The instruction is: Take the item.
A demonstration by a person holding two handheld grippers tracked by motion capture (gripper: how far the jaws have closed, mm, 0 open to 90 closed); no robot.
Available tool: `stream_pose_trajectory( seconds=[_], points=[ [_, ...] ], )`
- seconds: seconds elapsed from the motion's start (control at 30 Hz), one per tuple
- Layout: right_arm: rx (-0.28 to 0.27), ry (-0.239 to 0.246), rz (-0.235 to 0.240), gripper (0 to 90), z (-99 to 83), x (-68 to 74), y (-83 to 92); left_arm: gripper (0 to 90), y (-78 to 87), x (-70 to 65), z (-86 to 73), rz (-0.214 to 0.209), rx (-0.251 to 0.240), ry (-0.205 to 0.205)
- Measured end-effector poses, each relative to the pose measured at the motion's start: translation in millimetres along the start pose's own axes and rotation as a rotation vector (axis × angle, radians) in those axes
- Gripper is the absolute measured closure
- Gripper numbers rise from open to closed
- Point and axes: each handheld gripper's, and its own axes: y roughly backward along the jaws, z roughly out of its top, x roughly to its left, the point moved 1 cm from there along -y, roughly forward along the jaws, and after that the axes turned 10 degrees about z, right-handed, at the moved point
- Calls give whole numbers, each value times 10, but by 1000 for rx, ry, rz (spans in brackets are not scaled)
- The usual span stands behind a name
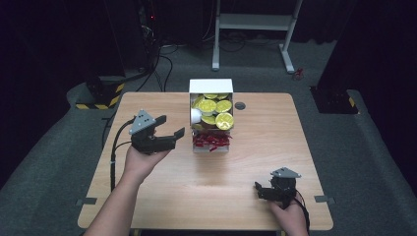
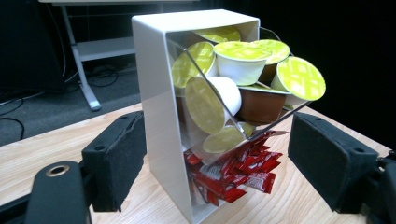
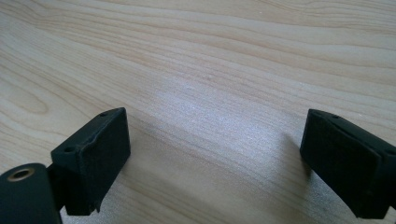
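1. The left hand (image 1: 142, 160) holds the left gripper (image 1: 169, 129) raised, pointing toward 2 o'clock, jaws wide with nothing between the pads.
2. The white dispenser (image 1: 211, 86) of yellow-lidded cups (image 1: 224, 120) and red packets (image 1: 211, 140) stands on the table (image 1: 255, 162), just beyond at 3 o'clock.
3. The right gripper (image 1: 261, 189) rests near the table's 5 o'clock edge, jaws wide and empty.

dispenser (image 2: 159, 116): white sides, clear slanted front panel
capsule lids (image 2: 301, 78): yellow-green with a paler woven-looking pattern
capsule cups (image 2: 243, 70): some white, one brown (image 2: 261, 105)
sachets (image 2: 233, 175): red with small pale print, in the dispenser's lower part
table (image 1: 236, 187): light wood with darker grain lines
left gripper (image 1: 172, 129): black, grey three-cornered plate on top
right gripper (image 1: 258, 190): black, grey plate on top
pads (image 3: 100, 158): matte black
floor (image 1: 373, 147): dark grey
far-left stand base (image 1: 98, 101): yellow and black stripes
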Motion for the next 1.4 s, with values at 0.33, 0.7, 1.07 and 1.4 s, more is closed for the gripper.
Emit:
stream_pose_trajectory(
  seconds=[0.33,0.7,1.07,1.4],
  points=[
    [2,-3,6,83,3,9,-3,190,-89,-73,91,1,4,-16],
    [2,9,11,83,12,9,-14,242,-254,-149,249,-11,2,-39],
    [3,12,14,83,16,12,-18,238,-464,-257,415,-25,-1,-50],
    [3,11,15,83,13,15,-16,237,-709,-370,503,-37,17,-65]
  ],
)
